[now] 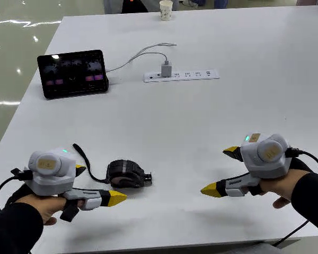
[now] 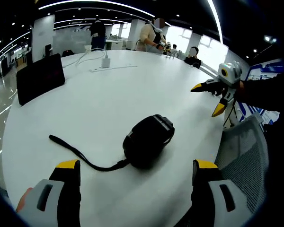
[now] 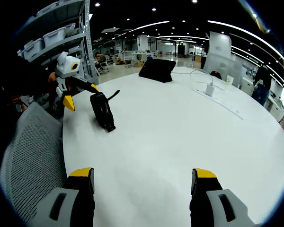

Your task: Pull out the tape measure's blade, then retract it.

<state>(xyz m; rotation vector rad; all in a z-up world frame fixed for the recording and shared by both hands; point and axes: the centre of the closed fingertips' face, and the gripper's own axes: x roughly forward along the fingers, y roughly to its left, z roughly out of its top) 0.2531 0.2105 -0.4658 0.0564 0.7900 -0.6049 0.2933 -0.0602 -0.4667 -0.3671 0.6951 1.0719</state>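
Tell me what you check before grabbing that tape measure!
1. Left gripper open: ok, jaws wide apart.
2. Right gripper open: ok, jaws wide apart.
3. Tape measure close to left gripper: ok, just ahead of it.
4. Blade tucked in: ok, just its end sticks out.
5. Strap out of the way: cannot tell, it lies beside the left gripper.
6. Table room for pulling: ok, bare toward the right gripper.
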